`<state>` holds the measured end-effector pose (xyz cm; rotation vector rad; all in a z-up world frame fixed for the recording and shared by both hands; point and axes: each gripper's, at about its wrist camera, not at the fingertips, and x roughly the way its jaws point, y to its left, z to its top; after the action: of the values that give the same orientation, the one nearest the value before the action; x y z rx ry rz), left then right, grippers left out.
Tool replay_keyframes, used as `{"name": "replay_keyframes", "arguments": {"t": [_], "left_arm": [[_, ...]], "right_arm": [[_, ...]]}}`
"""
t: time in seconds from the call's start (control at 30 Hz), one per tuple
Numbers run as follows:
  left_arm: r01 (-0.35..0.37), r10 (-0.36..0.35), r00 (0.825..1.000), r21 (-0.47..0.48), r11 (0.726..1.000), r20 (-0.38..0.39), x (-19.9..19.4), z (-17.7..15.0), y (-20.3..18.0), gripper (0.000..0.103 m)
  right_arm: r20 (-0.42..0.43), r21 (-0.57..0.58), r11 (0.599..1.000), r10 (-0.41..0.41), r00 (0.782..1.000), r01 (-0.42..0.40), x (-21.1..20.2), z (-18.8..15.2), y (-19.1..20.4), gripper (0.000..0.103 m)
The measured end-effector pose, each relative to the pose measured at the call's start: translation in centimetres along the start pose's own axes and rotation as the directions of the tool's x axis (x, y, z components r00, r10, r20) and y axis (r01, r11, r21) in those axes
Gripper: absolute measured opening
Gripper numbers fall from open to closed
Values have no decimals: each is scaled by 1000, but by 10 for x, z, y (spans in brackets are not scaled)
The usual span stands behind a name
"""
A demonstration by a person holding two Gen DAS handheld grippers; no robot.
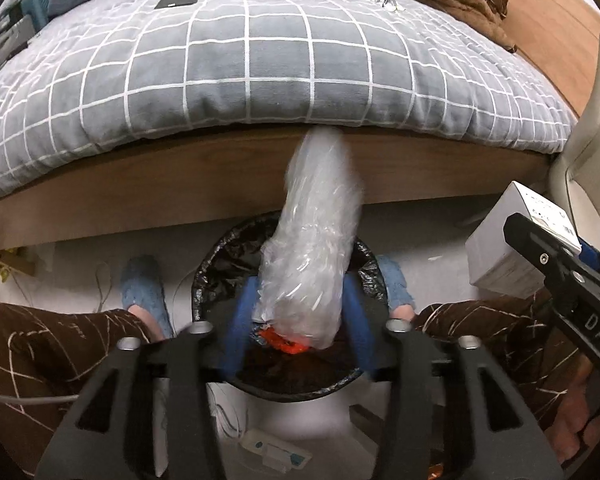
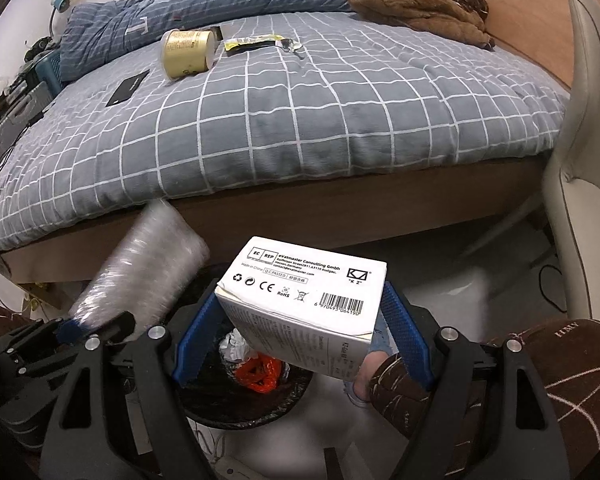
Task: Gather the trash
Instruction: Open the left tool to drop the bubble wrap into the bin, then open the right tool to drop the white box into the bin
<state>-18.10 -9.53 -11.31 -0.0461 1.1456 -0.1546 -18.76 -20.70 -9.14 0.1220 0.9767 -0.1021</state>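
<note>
Black-lined trash bin on the floor holds orange wrapper and crumpled paper. Left tongs — parted, bubble wrap roll between. Right tongs clamp white box; right view alone shows its barcode.

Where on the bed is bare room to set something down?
Free: the near checked quilt, from the bed's front edge up to the black card and tipped tub. Crowded: the far strip with yellow wrapper and brown garment.
</note>
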Motion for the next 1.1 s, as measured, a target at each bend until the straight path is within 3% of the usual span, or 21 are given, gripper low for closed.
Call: {"name": "replay_keyframes", "arguments": {"t": [0.23, 0.47, 0.67, 1.1], "left_arm": [[-20, 20, 1000, -19, 1000, 17, -2, 0, 15, 80], [-73, 77, 995, -70, 995, 61, -13, 1, 52, 92], [-107, 118, 986, -98, 989, 115, -29, 11, 87, 97], [-167, 182, 976, -125, 978, 116, -34, 12, 125, 97]], "right_arm": [[-11, -25, 1000, 14, 1000, -14, 5, -1, 12, 75], [-21, -52, 997, 52, 998, -53, 12, 3, 37, 75], [-21, -110, 991, 79, 997, -81, 17, 5, 69, 75], [-67, -182, 973, 132, 989, -142, 34, 2, 115, 76]]}}
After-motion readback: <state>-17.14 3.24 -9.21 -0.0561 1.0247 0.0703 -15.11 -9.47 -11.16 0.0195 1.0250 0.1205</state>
